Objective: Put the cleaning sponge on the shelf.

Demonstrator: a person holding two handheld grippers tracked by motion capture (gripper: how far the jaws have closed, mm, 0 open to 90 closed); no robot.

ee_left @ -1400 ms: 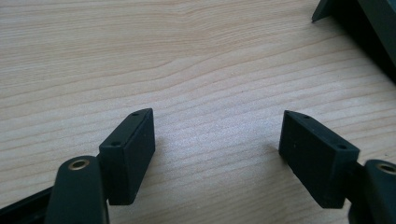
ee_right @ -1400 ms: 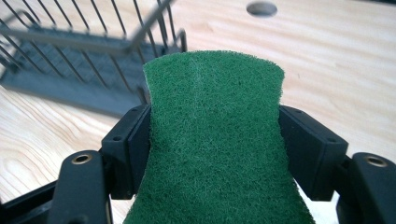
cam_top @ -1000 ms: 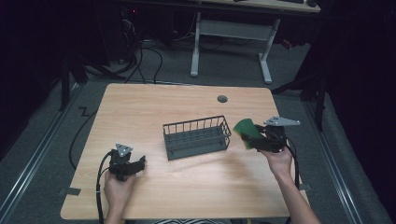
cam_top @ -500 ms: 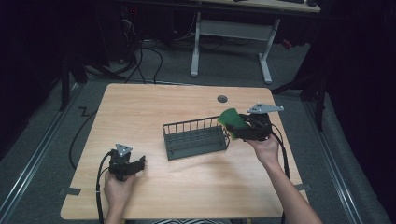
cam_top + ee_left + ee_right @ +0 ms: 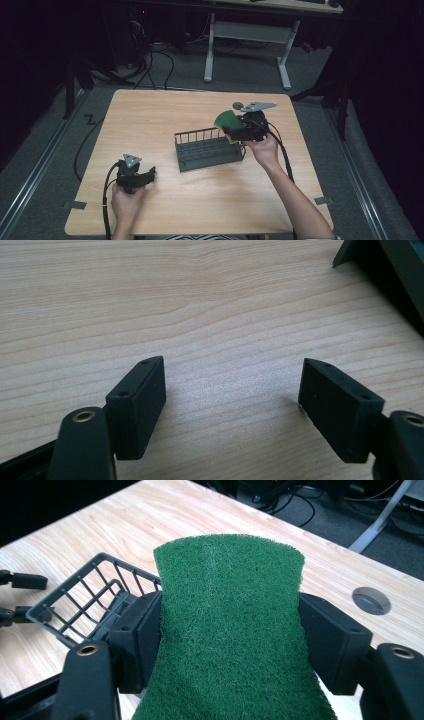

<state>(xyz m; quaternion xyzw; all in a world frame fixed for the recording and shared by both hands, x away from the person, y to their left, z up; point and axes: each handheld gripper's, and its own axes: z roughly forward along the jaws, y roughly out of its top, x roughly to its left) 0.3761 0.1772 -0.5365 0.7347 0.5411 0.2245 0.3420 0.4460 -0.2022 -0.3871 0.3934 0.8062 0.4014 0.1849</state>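
Note:
My right gripper [image 5: 234, 129] [image 5: 227, 640] is shut on a green and yellow sponge [image 5: 227, 122] [image 5: 227, 625], its scouring side facing the camera and pinched between both pads. It hangs over the right end of a dark wire basket [image 5: 209, 148] [image 5: 85, 607] in the middle of the table. My left gripper [image 5: 149, 175] [image 5: 232, 405] rests on the wood near the front left, jaws wide open with only bare table between them. A corner of the basket [image 5: 385, 270] appears at the top right of the left gripper view.
The wooden table [image 5: 165, 115] has a round cable hole [image 5: 238, 105] [image 5: 371, 600] at the back, right of centre. Beyond the far edge stand a white desk frame [image 5: 247, 35] and floor cables [image 5: 165, 55]. The left gripper's cable [image 5: 106, 200] trails off the front edge.
My right gripper has carried the sponge leftward and a little up, from beside the basket's right end to over it. The left gripper has stayed put.

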